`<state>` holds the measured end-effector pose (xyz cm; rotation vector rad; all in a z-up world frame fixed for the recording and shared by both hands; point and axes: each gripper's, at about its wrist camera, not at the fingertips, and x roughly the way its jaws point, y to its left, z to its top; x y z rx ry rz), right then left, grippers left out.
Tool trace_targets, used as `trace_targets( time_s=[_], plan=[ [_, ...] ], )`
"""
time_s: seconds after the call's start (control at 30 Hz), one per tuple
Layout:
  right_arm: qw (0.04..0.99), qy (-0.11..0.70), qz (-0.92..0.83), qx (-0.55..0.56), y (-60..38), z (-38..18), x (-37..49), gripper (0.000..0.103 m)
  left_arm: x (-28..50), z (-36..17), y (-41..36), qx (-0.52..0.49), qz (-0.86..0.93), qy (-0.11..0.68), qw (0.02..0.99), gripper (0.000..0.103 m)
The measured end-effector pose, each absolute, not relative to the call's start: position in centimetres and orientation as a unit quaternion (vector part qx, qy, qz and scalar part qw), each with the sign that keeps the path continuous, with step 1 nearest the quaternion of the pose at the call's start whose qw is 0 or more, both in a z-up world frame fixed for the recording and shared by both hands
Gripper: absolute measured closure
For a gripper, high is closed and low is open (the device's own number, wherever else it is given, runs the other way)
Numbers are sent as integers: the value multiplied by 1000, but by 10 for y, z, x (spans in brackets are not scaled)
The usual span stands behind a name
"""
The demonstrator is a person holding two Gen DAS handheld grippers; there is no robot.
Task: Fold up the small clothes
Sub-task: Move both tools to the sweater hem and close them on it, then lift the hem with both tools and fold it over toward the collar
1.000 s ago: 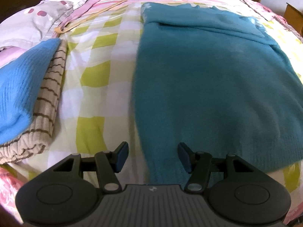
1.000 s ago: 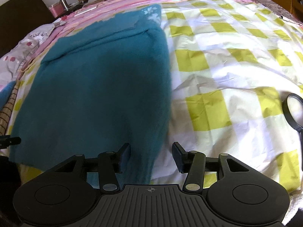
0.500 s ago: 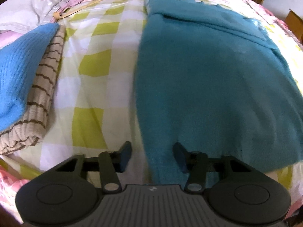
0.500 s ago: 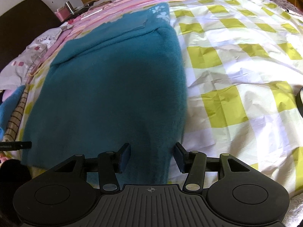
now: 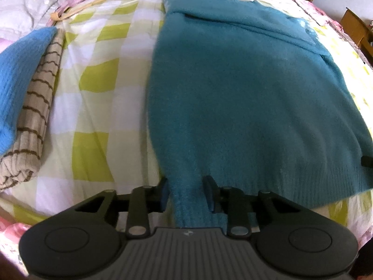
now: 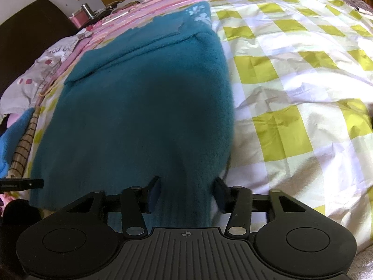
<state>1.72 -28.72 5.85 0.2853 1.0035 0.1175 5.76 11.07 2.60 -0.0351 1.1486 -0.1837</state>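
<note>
Now both grippers' fingers (image 5: pixel 211 194) apparently straddle the teal sweater's (image 5: pixel 244 107) hem.

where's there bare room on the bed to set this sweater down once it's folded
Widest bare patch: the checked sheet right of the teal sweater. A narrower strip lies between it and the folded stack on its left. The pillow crowds the far-left corner.

No brand, label or number can be read anywhere; only faint dark lettering on a white pillow (image 6: pixel 59 52) at the bed's head shows, too blurred to read.
</note>
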Motion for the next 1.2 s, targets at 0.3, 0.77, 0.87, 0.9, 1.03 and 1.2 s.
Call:
trace_targets(
  time_s=[0.3,0.77,0.87,0.9,1.03,1.2],
  plan=[
    [849,450,84,264,-304,70,24,88,66,49,118,-98,-139,499,850,87],
    [838,340,132,406,-314,99,75,89,117,64,131,-298,-203,378,853,87],
    [839,321,135,418,-315,102,86,89,128,64,131,-323,-210,357,851,87],
    [838,316,136,424,-316,102,89,89,132,65,132,-328,-210,351,851,87],
    [834,300,135,443,-317,102,101,89,150,64,135,-358,-213,326,849,87],
    [834,283,135,454,-318,104,118,89,169,62,139,-392,-222,291,844,87]
  ],
)
